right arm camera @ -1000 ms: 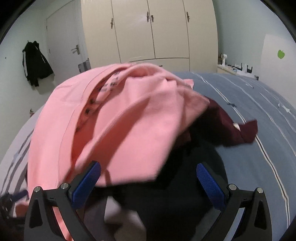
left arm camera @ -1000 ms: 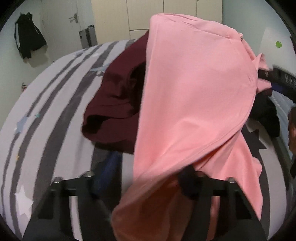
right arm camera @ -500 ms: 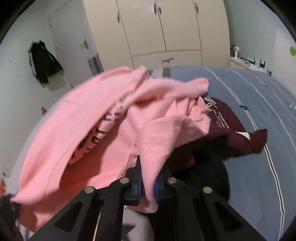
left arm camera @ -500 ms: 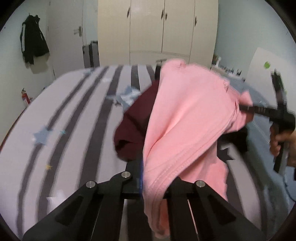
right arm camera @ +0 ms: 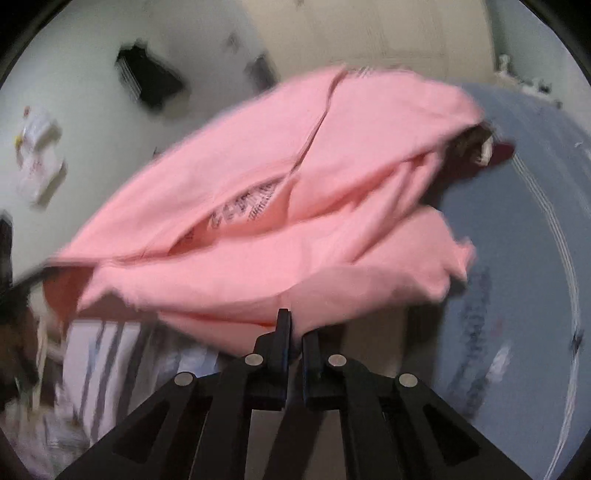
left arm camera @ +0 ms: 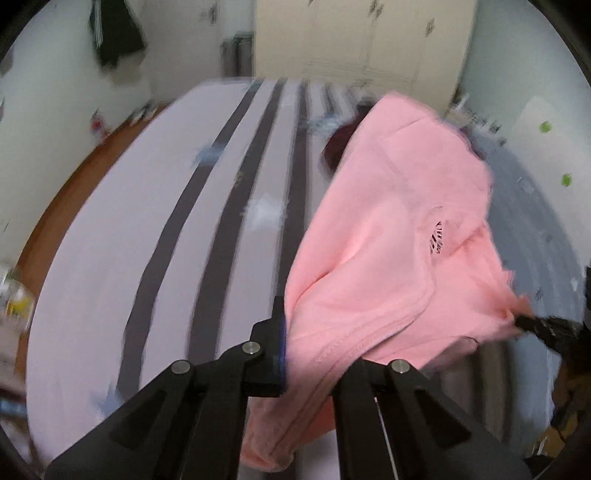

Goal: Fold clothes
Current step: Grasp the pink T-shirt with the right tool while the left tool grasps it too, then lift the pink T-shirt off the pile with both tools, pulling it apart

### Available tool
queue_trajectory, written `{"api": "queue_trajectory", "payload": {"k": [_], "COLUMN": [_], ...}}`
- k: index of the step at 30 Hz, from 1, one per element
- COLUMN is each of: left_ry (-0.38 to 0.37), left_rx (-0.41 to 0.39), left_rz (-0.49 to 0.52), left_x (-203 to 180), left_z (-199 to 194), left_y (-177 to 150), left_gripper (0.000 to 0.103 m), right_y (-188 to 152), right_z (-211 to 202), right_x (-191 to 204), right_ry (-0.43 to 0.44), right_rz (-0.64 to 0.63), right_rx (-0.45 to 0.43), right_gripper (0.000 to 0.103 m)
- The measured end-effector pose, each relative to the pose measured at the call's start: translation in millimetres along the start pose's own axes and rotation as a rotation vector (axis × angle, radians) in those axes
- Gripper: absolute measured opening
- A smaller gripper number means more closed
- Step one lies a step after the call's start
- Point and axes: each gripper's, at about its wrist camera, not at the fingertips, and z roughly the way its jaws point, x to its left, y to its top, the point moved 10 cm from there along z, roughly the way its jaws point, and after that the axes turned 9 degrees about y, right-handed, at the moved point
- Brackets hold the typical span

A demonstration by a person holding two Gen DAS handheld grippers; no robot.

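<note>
A pink shirt (left arm camera: 391, 236) with dark print hangs stretched in the air over the bed. My left gripper (left arm camera: 291, 332) is shut on one edge of it at the bottom of the left wrist view; cloth covers its right finger. The right gripper (left arm camera: 532, 325) shows at that view's right edge, biting the opposite edge. In the right wrist view the pink shirt (right arm camera: 280, 206) fills the middle, blurred, and my right gripper (right arm camera: 293, 332) is shut on its lower hem. A maroon garment (left arm camera: 338, 146) lies on the bed behind the shirt, and its sleeve (right arm camera: 498, 151) pokes out at the right.
The bed cover (left arm camera: 147, 229) is pale lilac with dark stripes and stars on the left, blue-grey (right arm camera: 517, 258) on the right. A cream wardrobe (left arm camera: 362, 40) stands behind the bed. A black jacket (left arm camera: 114, 33) hangs on the left wall. Wooden floor (left arm camera: 62, 195) borders the bed's left side.
Both grippers closed on the pink shirt and pulled it up and away from the clothes pile. The shirt now hangs spread between them, and the maroon garment stays behind on the bed.
</note>
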Motion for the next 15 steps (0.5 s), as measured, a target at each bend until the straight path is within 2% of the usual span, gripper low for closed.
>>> {"api": "queue_trajectory", "payload": {"k": [1, 3, 5, 6, 7, 9, 13, 15], "left_ry": [0.018, 0.04, 0.076, 0.1, 0.109, 0.097, 0.069, 0.055], "left_rx": [0.031, 0.063, 0.037, 0.02, 0.007, -0.028, -0.077, -0.086], "left_rz": [0.013, 0.035, 0.04, 0.037, 0.023, 0.027, 0.042, 0.048], "left_x": [9, 21, 31, 37, 41, 35, 26, 23], "left_z": [7, 18, 19, 17, 14, 0, -21, -27], "left_y": [-17, -36, -39, -38, -38, -31, -22, -22], "left_gripper": [0.005, 0.01, 0.018, 0.028, 0.033, 0.043, 0.044, 0.051], "right_y": [-26, -57, -79, -80, -76, -55, -19, 2], "right_z": [9, 21, 29, 28, 24, 16, -9, -17], "right_x": [15, 36, 54, 61, 67, 65, 65, 66], "right_ry": [0.003, -0.008, -0.035, -0.053, -0.061, -0.077, -0.125, -0.142], "right_rz": [-0.003, -0.014, -0.037, -0.054, -0.06, -0.075, -0.13, -0.139], "right_rx": [0.044, 0.1, 0.139, 0.144, 0.136, 0.113, 0.037, -0.006], "right_gripper": [0.005, 0.006, 0.011, 0.013, 0.014, 0.024, 0.031, 0.04]}}
